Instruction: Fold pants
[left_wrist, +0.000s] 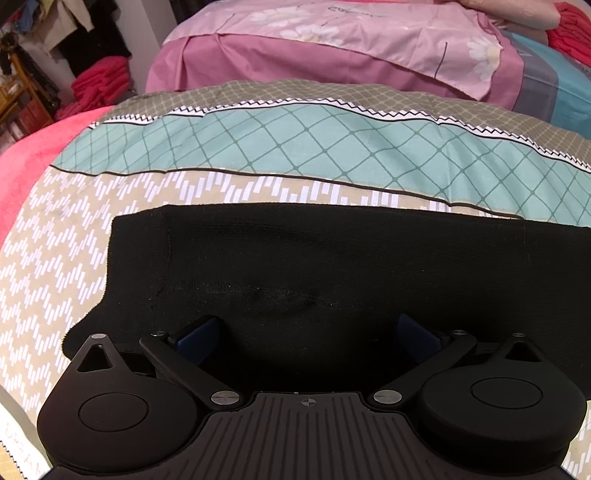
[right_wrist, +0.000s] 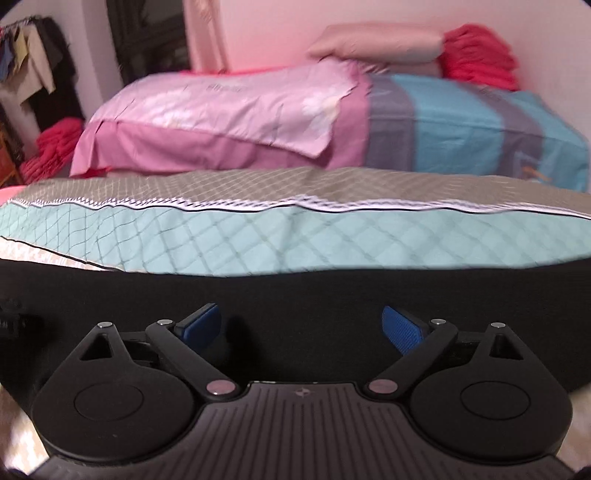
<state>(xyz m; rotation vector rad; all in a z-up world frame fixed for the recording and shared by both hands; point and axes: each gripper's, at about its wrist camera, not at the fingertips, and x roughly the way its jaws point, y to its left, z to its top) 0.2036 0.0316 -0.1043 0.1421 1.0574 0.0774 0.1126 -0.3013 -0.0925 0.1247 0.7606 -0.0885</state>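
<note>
Black pants (left_wrist: 295, 266) flat on patterned bed cover (left_wrist: 258, 147), lower half of frame. Left gripper (left_wrist: 308, 332) and right gripper (right_wrist: 301, 325): jaws apart, holding nothing.

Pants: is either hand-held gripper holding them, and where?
Neither. Left hand-held gripper and right hand-held gripper both have jaws spread wide over the black pants, which lie flat on the bed.

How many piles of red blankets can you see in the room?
2. One red pile sits at the far right end of the bed, beside the beige pillow. The other red pile is on the left, below the hanging clothes. More may be hidden.
</note>
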